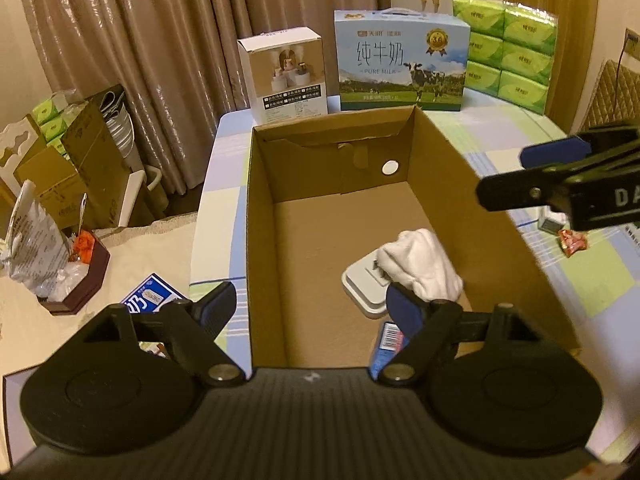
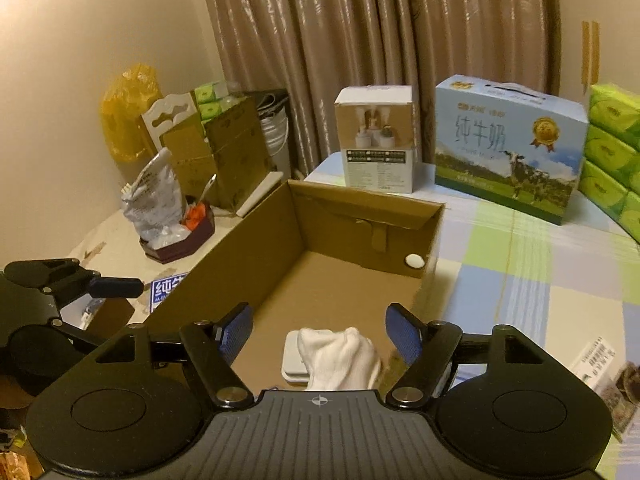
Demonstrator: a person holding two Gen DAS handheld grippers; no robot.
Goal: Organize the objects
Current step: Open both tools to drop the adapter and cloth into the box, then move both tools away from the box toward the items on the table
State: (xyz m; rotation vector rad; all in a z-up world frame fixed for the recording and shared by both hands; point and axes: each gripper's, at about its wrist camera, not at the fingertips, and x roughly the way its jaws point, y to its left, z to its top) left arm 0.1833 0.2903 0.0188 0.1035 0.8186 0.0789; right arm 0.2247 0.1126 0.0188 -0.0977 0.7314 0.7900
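Note:
An open cardboard box (image 1: 260, 240) (image 2: 240, 248) stands on the checked tablecloth. On its floor a bunched white cloth (image 1: 420, 268) (image 2: 340, 356) lies partly over a flat white device (image 1: 362, 284) (image 2: 292, 354). A blue packet (image 1: 390, 336) leans by the box's near wall. My left gripper (image 1: 310, 308) is open and straddles the box's left wall, holding nothing. Above the cloth, my right gripper (image 2: 320, 326) is open, its pads clear of it. One of the right gripper's fingers (image 1: 556, 150) shows over the box's right side.
At the back of the table stand a small white product box (image 1: 284, 72), a pure milk carton (image 1: 400, 64) and stacked green tissue packs (image 1: 508, 52). A red wrapper (image 1: 574, 242) lies right of the box. Cartons, a plastic bag and a dark red tray (image 1: 80, 280) crowd the left side.

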